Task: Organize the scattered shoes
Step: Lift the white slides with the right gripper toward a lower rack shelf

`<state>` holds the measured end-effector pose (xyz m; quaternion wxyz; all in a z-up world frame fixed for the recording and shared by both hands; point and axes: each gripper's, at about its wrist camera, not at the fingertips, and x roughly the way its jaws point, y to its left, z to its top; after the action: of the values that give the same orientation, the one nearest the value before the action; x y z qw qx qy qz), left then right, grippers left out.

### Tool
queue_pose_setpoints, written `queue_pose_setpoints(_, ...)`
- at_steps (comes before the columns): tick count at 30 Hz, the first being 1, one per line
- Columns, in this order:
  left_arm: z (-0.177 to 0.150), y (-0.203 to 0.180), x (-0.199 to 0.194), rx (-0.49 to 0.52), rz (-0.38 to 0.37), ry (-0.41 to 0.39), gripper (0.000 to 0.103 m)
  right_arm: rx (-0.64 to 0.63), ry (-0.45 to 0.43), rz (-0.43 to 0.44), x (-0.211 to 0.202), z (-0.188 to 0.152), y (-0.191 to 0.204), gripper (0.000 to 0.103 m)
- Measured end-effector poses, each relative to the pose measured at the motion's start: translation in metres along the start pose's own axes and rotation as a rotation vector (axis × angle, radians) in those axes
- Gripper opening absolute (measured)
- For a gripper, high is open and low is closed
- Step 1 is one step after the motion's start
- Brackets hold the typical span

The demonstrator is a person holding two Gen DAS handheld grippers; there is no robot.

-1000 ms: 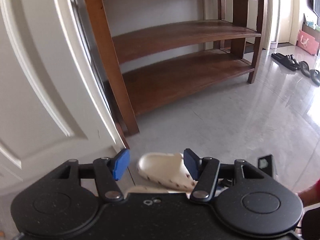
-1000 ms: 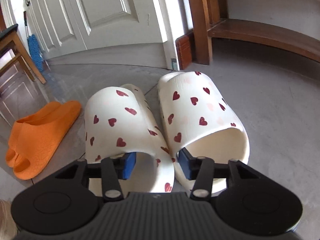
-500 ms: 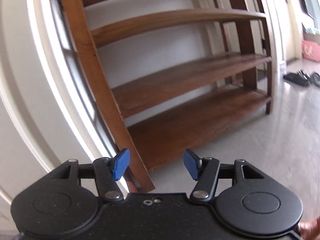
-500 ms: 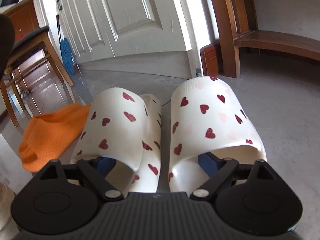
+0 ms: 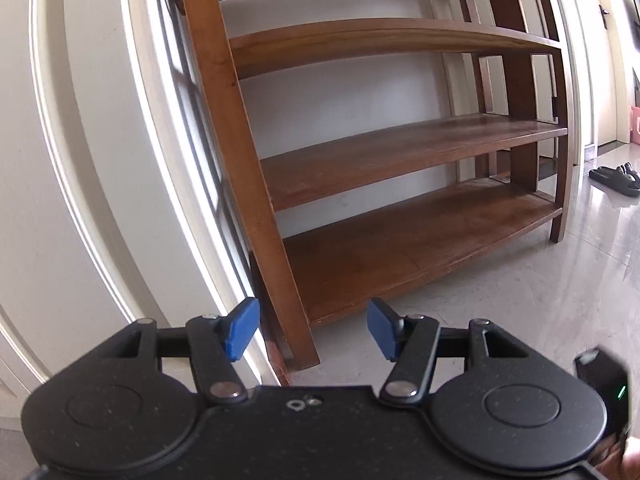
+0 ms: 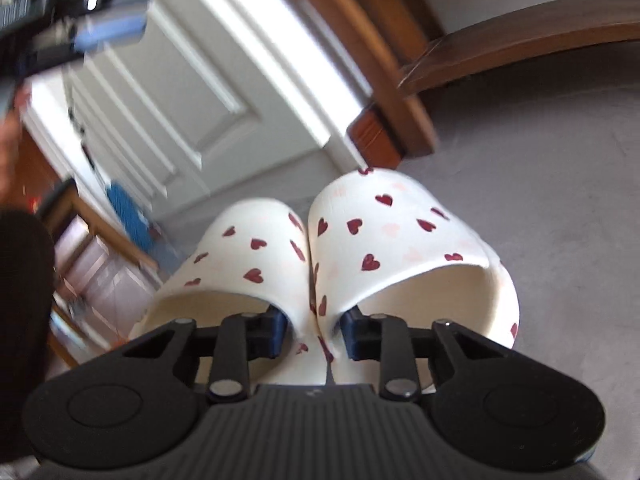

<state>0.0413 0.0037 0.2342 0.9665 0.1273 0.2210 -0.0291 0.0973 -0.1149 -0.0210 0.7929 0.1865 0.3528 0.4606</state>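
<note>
Right gripper (image 6: 313, 334) fingers pinch the touching inner walls of both heart-print slippers (image 6: 360, 248), carrying the pair as one toward the rack (image 5: 400, 160) at 1 o'clock; left gripper (image 5: 312, 330) gapes empty.

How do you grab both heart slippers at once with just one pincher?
Pinch the two inner walls where the heart slippers touch, coming from the open heel end. Each slipper is a hollow arch, so one finger slides inside each opening. The right gripper does just this: it is closed on the pressed-together walls in the middle.
</note>
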Motion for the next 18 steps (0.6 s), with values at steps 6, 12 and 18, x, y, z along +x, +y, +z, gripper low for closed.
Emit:
queue_pose_setpoints(6,0.007,-0.01,0.001,-0.007,-0.054,-0.065,0.059,0.135,-0.142,-0.066,-0.054,0.008,-0.007,0.032)
queue_pose_setpoints(12,0.015,-0.03,0.003,-0.007,-0.15,-0.114,0.059,0.131,-0.345,-0.198,-0.135,0.02,0.011,0.032)
queue_pose_setpoints(18,0.027,-0.045,0.006,-0.052,-0.221,-0.162,0.059,0.031,-0.598,-0.337,-0.217,0.051,0.044,0.035)
